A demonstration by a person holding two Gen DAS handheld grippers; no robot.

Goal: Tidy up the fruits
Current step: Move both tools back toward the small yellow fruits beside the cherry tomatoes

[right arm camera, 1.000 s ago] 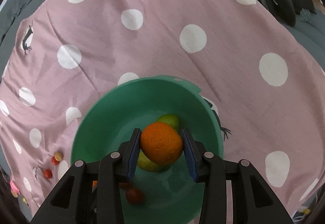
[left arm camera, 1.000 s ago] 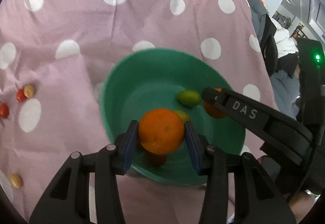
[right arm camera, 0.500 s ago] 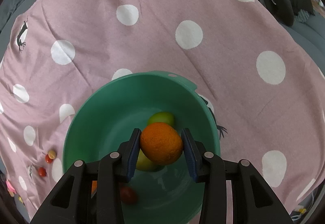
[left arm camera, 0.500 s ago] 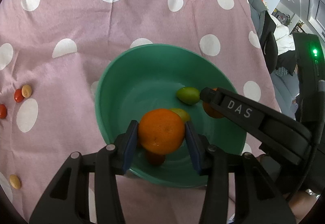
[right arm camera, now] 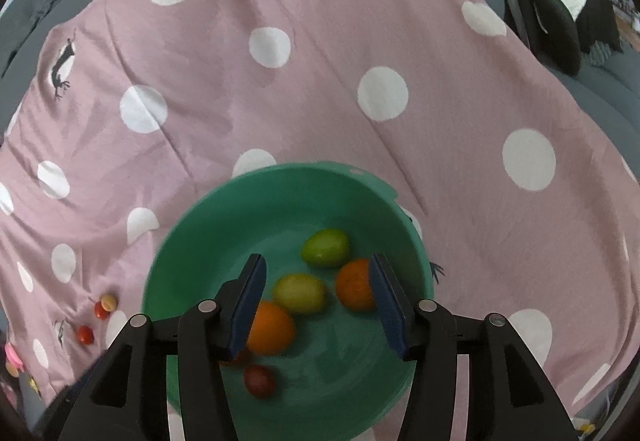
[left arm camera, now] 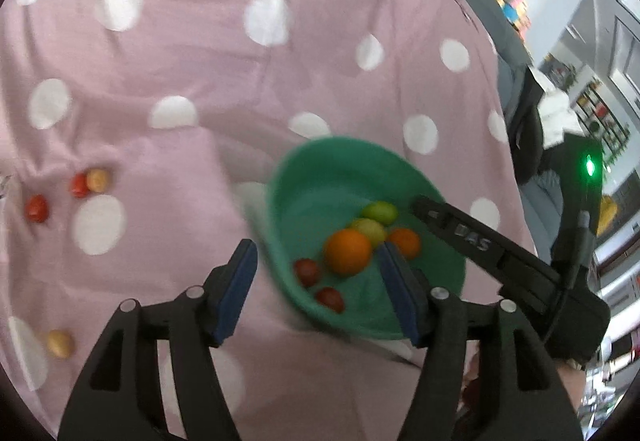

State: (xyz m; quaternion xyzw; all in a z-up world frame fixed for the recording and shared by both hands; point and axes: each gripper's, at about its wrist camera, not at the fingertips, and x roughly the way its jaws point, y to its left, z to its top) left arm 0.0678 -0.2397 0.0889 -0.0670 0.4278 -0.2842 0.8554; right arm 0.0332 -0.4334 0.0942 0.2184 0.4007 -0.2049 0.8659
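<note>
Both grippers have their jaws spread wide and grip nothing. The left gripper (left arm camera: 316, 289) hangs over the bowl's near rim, at about 7 o'clock from the fruit. The right gripper (right arm camera: 316, 301) hovers above the green bowl (right arm camera: 200, 241), where two oranges (right arm camera: 270, 328), two green fruits (right arm camera: 324, 248) and small red ones (right arm camera: 259, 380) lie. More small fruits (left arm camera: 86, 183) sit on the polka-dot cloth (left arm camera: 200, 53) at 9 o'clock.

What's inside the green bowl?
The green bowl holds two oranges, two yellow-green fruits and small red ones. The right claw covers part of one orange, so anything under it is hidden.
</note>
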